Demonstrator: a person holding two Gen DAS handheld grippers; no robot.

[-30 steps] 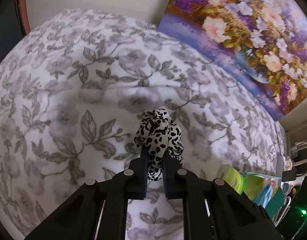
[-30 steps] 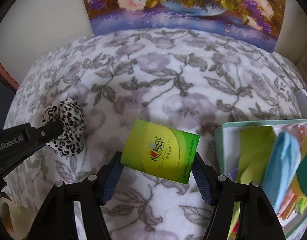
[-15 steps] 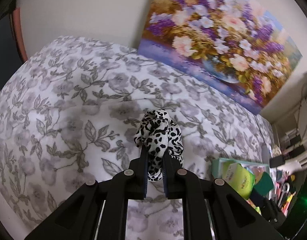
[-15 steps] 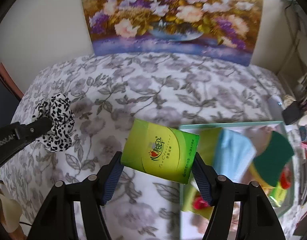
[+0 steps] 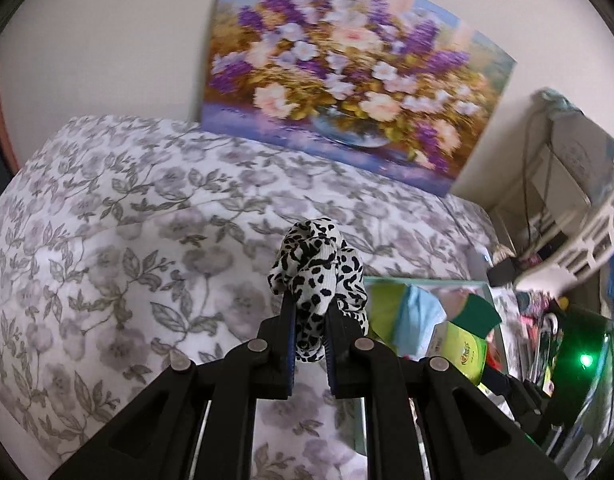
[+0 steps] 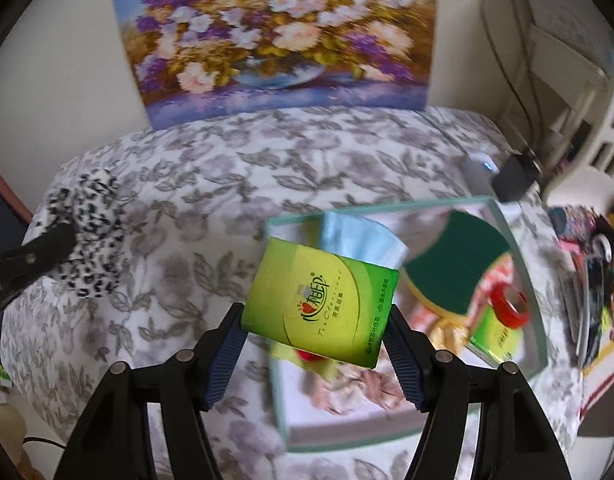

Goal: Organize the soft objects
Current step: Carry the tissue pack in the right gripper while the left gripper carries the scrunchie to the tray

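Jaws of the left gripper pinch a spotted scrunchie above the flowered bed; the right gripper clamps a green tissue pack over a box at three o'clock of the scrunchie, painting at twelve.

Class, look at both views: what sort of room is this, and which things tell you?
Probably a bedroom: a floral bedspread, a flower painting leaning against the wall, cluttered shelves beside it.
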